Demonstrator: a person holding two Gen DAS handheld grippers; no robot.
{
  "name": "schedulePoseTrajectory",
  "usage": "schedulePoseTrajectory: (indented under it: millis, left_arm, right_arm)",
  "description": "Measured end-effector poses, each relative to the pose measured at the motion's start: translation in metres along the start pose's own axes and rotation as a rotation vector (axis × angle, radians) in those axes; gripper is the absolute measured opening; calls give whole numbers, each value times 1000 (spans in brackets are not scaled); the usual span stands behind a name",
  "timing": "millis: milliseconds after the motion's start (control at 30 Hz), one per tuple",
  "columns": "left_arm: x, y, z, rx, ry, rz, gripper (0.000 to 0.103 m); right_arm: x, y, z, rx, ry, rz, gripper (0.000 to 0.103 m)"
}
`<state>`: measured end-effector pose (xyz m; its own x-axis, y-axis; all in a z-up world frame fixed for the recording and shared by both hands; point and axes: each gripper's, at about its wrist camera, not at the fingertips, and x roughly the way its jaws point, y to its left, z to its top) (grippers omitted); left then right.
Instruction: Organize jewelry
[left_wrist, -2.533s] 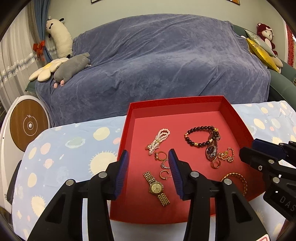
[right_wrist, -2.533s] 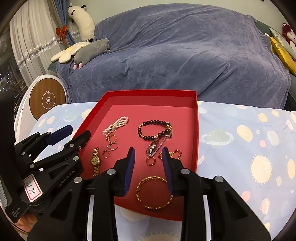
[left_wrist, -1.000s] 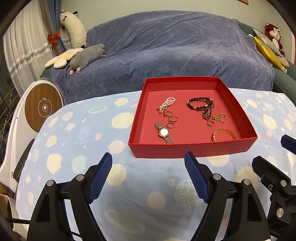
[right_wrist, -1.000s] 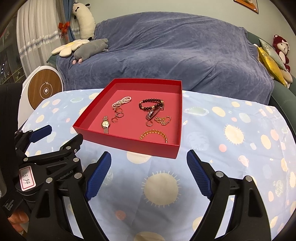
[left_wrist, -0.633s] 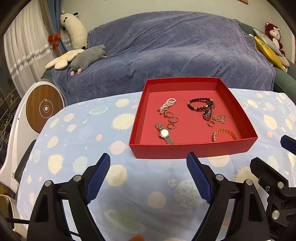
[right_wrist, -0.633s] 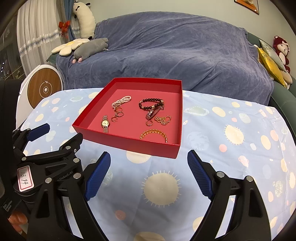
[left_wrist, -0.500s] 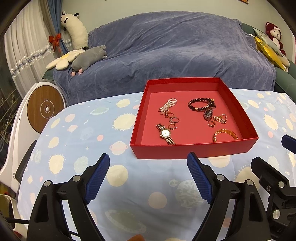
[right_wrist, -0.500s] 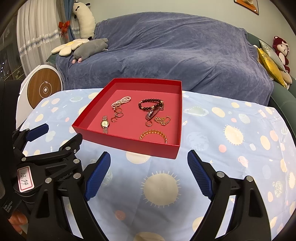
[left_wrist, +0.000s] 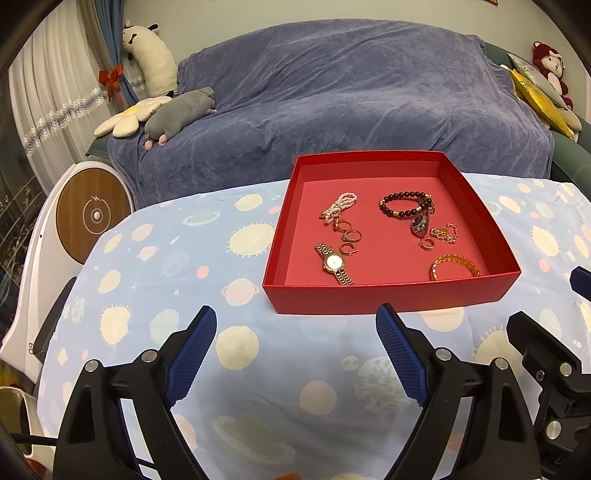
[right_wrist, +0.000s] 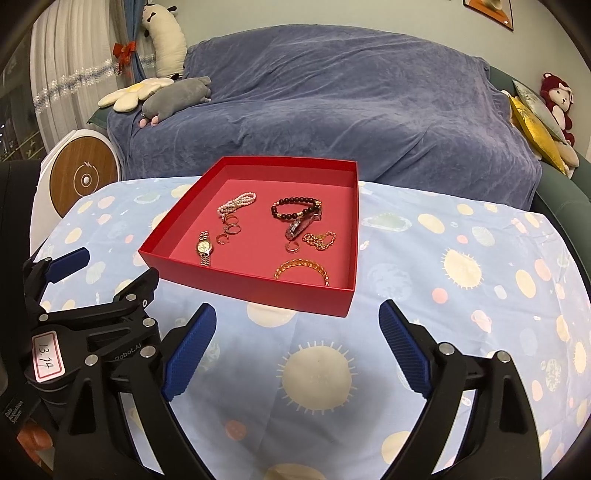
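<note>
Since a couple of seconds ago both tools have been drawn back from the red tray; the left gripper and the right gripper, which were then held low over the jewelry with fingers nearly closed, are now seen well short of the tray's near edge, above the patterned tablecloth; each is spread wide and nothing is held in either.

The jewelry is left inside the tray, none of it on the cloth: the gold watch lies toward the near left corner; the pearl bracelet is placed toward the far left, with small rings just beside it; the dark bead bracelet sits toward the far right, touching a second watch; a gold chain and the gold bangle are found along the right side, the bangle near the near right corner.

From this retreat with empty fingers it is judged that sorting is finished or nearly so; the pieces are laid apart in rough groups, though the bead bracelet and second watch are not yet separated.
</note>
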<state>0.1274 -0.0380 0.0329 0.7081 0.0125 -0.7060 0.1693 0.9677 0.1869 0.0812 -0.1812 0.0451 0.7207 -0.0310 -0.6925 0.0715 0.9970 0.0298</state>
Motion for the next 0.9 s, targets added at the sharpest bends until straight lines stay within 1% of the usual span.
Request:
schedulePoseTrajectory:
  millis: [400, 567, 900]
  left_arm:
    - [1, 1, -1, -4, 4, -5, 86]
    - [3, 2, -1, -12, 11, -16, 86]
    - [4, 2, -2, -16, 15, -14, 86]
  right_arm:
    - [1, 0, 0, 3, 0, -3, 89]
    - [1, -2, -1, 11, -9, -16, 93]
    - [1, -2, -1, 14, -11, -17, 93]
